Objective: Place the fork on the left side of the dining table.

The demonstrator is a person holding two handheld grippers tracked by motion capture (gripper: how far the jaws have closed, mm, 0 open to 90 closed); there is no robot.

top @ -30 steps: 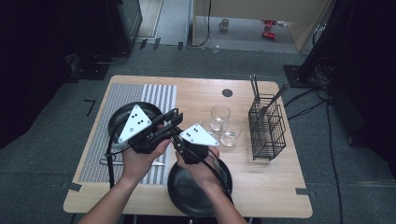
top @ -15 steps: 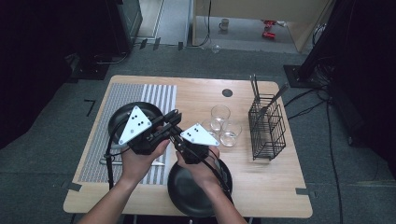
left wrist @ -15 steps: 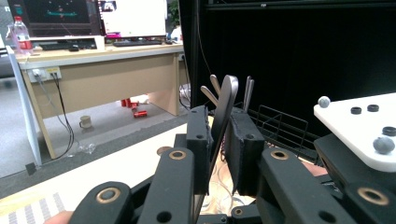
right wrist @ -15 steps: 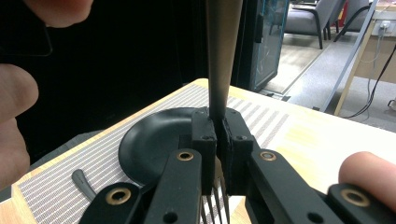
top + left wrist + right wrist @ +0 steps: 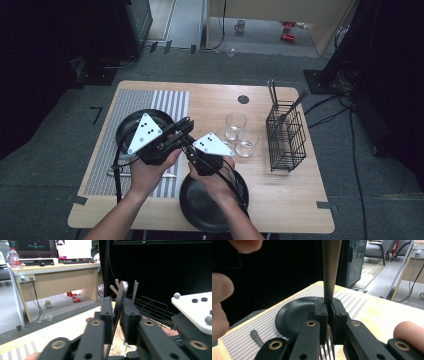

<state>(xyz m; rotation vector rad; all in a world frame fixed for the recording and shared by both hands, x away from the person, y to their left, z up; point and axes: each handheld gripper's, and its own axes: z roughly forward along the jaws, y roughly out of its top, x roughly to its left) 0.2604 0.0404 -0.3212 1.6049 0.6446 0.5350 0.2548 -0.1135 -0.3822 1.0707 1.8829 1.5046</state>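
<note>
Both grippers are clamped on one dark metal fork (image 5: 329, 272), the right gripper (image 5: 329, 312) firm, the left gripper (image 5: 117, 315) re-nipping its jaws mid-handover.

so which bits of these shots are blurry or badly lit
High view: the wooden table is evenly lit, the room's sides fall into black. Left gripper view: the near jaws and the white plate are soft, the fork handle and far desk sharper. Right gripper view: the fork looms large and smooth, the hand's fingers are blurred, the black plate is fairly clear.
</note>
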